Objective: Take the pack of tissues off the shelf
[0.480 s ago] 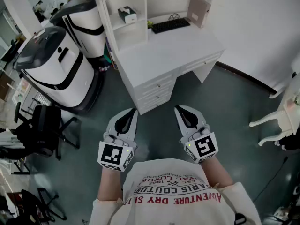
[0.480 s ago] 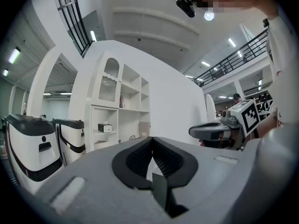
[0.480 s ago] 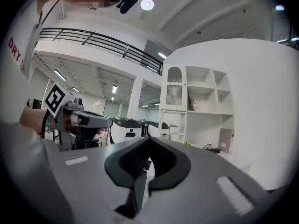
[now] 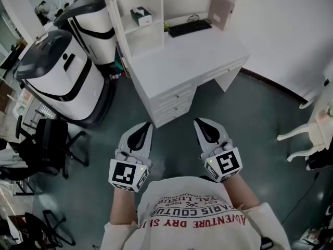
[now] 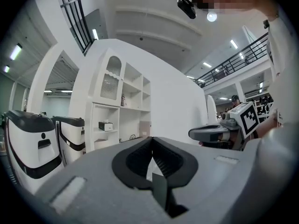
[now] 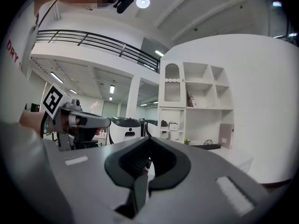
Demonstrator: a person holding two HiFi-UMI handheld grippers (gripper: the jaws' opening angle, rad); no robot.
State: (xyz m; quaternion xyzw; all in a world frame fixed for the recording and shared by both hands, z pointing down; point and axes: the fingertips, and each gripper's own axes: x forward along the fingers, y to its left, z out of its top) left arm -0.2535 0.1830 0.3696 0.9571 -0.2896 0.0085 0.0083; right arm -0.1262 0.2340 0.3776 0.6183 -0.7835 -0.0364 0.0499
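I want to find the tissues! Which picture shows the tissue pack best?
The head view: the tissue pack sits plainly on its shelf. In both gripper views the tissue pack is tiny and distant.

Bright even light from ceiling lamps (image 6: pixel 143 2); fisheye bending, dark vignetted corners in both gripper views

Too small for detail: pack of tissues (image 4: pixel 141 16), near the left edge of the shelf (image 4: pixel 127 9). Cropped above: shelf's top.

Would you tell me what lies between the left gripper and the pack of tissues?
In the head view, a strip of floor, then the white desk, front and top.
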